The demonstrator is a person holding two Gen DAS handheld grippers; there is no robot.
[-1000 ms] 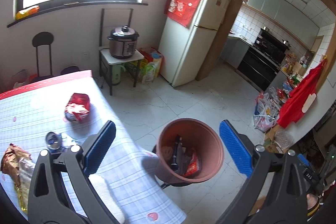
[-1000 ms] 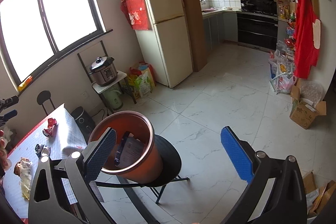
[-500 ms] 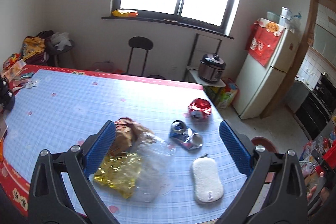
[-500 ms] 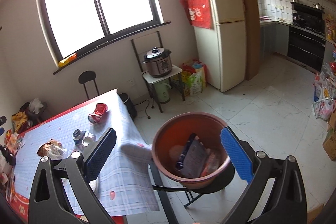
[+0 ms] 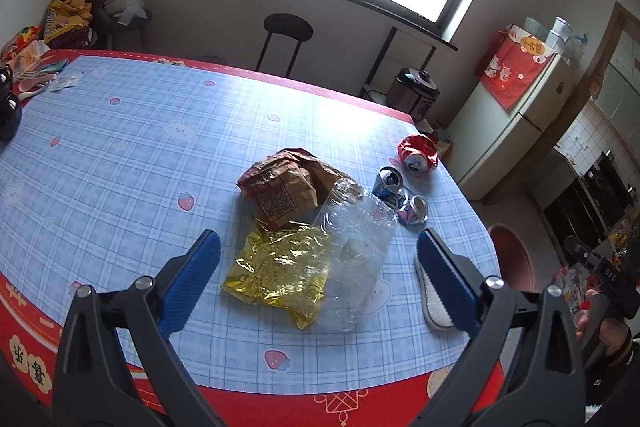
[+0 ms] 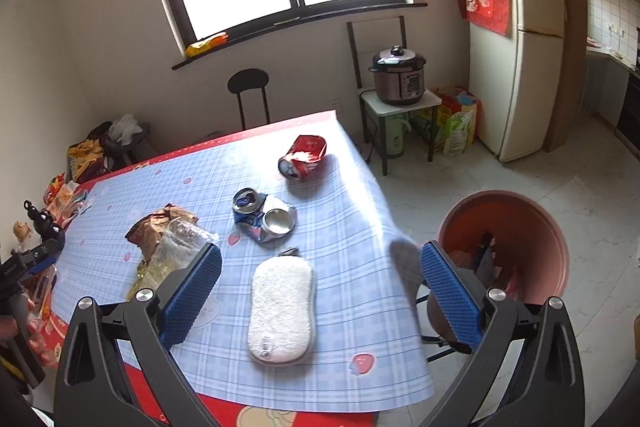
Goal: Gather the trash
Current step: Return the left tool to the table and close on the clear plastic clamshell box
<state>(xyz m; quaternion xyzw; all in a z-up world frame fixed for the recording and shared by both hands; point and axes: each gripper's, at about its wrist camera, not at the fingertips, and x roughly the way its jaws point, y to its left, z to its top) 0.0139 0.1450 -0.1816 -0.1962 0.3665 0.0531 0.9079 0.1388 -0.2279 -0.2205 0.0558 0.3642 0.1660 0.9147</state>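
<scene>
We only see a sliver of the bin [image 5: 514, 259] in left wrist view, contents hidden. White sponge [image 5: 432, 301] mostly behind the left gripper's finger [image 5: 448, 283]. Bin contents [image 6: 486, 259] unreadable (dark, partly blocked).

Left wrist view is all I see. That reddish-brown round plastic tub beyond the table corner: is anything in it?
Observer: Yes. The right wrist view looks into the reddish-brown round plastic tub; a dark packet stands inside.
Operator: And what is half hidden nearest my camera?
Observer: A white oblong fluffy sponge pad, flat on the checked tablecloth, apart from the crushed blue can.
</scene>
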